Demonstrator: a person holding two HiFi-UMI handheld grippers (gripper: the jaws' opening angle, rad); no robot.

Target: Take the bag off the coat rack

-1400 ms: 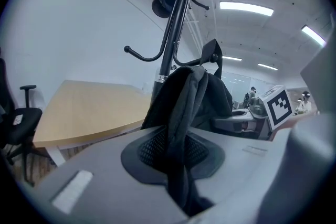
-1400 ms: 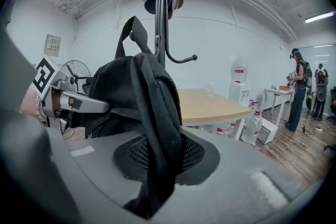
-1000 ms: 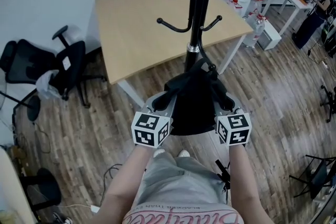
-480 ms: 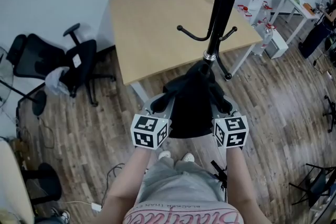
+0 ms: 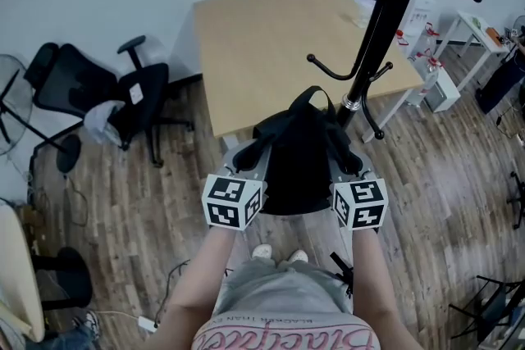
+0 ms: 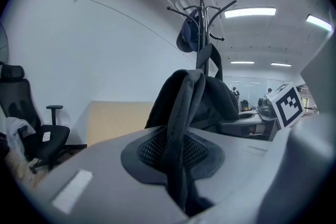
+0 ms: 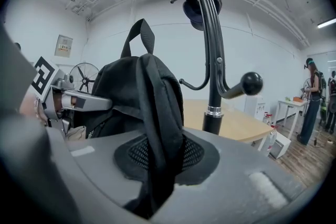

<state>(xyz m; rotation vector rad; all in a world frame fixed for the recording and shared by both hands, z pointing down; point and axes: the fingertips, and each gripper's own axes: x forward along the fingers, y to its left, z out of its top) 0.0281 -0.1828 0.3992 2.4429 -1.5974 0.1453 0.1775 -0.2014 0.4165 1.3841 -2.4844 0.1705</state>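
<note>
**Black backpack** [image 5: 299,156]: soft and slumped, upright, with its top carry loop standing free. It hangs on no hook of the coat rack [image 5: 375,41]. It sits just beside the rack's pole, on the person's side, about level with the lower hooks. One shoulder strap is pinched in the left gripper [image 5: 246,156] and the other in the right gripper [image 5: 351,160].

**Coat rack**: a black metal pole, upright, with tiers of curved, ball-tipped hooks and a silver collar below the lower tier.
</note>
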